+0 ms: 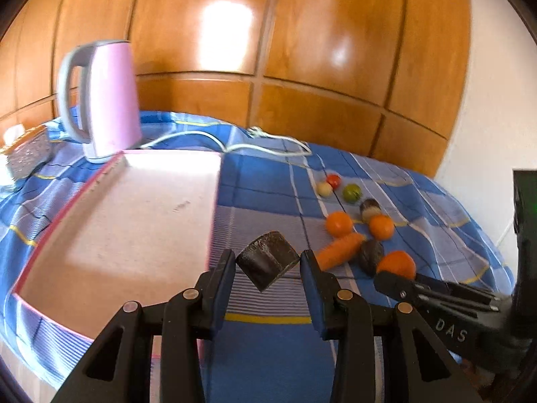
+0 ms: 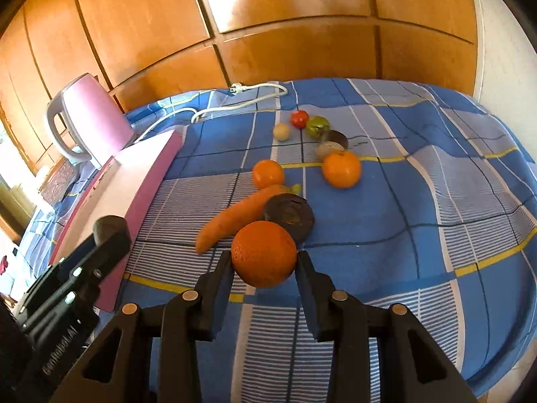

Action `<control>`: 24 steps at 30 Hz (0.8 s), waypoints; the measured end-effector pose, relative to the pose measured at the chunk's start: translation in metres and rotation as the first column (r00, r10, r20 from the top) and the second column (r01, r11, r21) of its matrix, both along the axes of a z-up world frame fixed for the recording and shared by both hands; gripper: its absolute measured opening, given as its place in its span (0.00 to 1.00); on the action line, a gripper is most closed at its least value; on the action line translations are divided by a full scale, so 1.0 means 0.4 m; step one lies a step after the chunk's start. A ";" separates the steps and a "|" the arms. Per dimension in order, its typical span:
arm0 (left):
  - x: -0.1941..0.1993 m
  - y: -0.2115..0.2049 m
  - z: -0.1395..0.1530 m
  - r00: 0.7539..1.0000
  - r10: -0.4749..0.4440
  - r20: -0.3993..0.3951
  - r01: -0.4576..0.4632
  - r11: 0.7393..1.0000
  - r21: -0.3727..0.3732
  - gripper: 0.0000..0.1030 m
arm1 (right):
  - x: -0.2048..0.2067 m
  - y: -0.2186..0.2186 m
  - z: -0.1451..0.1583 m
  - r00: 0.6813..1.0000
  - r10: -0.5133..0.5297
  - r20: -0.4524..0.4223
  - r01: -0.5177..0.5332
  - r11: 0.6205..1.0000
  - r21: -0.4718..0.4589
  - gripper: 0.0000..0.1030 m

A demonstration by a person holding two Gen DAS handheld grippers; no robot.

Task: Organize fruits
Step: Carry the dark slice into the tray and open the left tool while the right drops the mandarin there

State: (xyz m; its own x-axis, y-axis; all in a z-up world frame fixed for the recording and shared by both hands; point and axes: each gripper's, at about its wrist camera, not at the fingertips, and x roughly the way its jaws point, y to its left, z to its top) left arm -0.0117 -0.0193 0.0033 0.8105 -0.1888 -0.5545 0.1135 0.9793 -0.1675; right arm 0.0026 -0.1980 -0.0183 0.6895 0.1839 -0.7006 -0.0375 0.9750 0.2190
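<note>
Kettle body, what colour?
Pale pink kettle with a grey handle; shows best in the left wrist view.

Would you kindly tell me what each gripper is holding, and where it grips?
The left gripper clamps a dark cut chunk by its opposite sides; the right gripper clamps an orange across its middle.

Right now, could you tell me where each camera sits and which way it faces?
Left wrist: on the left gripper, looking down along its fingers at the dark chunk it grips; the right gripper enters at right.
Right wrist: on the right gripper, looking down at its orange; the left gripper enters at left.
Shared: pink box, carrot, kettle.
</note>
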 end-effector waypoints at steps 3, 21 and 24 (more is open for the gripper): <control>-0.004 0.016 0.007 0.999 0.039 0.019 -0.039 0.999 0.000 0.39 | -0.001 0.017 0.009 0.999 0.015 0.029 -0.015 1.000 -0.011 0.37; 0.010 0.190 0.009 0.910 0.415 -0.006 -0.413 0.904 -0.110 0.39 | 0.047 0.176 0.047 0.958 0.221 0.184 -0.216 0.975 -0.048 0.37; 0.018 0.231 -0.004 0.881 0.470 -0.049 -0.472 0.870 -0.145 0.40 | 0.068 0.203 0.056 0.949 0.253 0.188 -0.254 0.967 -0.021 0.37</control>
